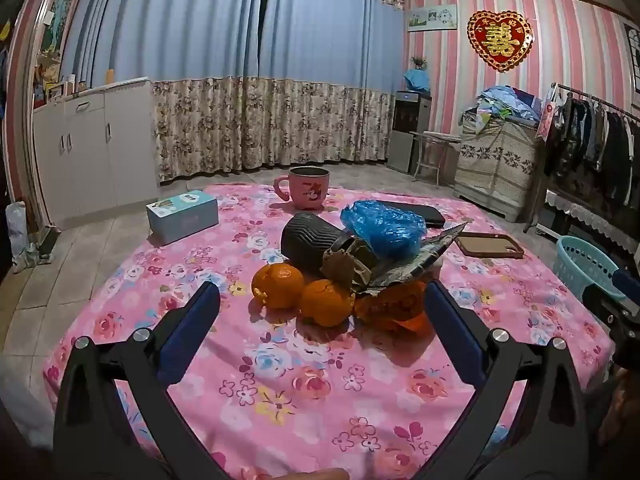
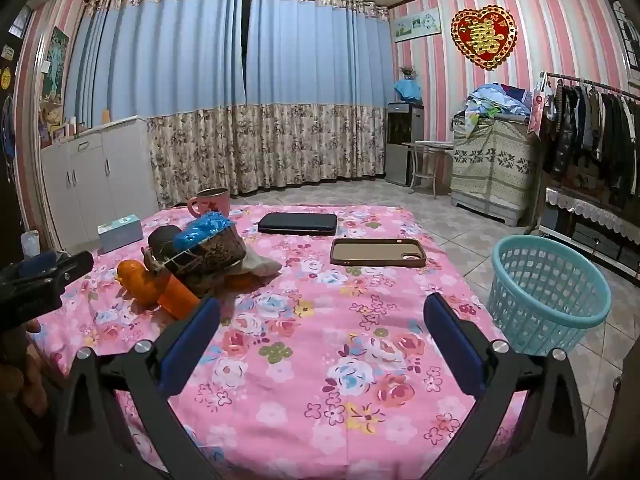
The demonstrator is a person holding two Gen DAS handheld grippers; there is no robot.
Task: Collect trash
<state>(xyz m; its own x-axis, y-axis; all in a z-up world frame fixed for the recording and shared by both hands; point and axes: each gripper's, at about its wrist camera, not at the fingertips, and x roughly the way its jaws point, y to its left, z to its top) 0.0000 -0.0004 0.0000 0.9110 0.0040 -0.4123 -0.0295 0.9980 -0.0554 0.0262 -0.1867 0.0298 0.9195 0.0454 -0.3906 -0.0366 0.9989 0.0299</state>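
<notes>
Turquoise basket (image 2: 550, 292) whole only in right view; both tongs (image 1: 322, 300) (image 2: 322, 312) spread, seemingly empty.

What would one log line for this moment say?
left gripper: open, facing trash pile | right gripper: open, holding nothing | basket: on floor beside table | trash: uncollected

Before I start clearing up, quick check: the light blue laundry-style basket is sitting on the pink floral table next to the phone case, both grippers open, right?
Not quite. The light blue basket stands on the tiled floor beside the table, not on it; the right wrist view shows this. The phone case does lie on the table, and the left gripper and right gripper are both open.
</notes>
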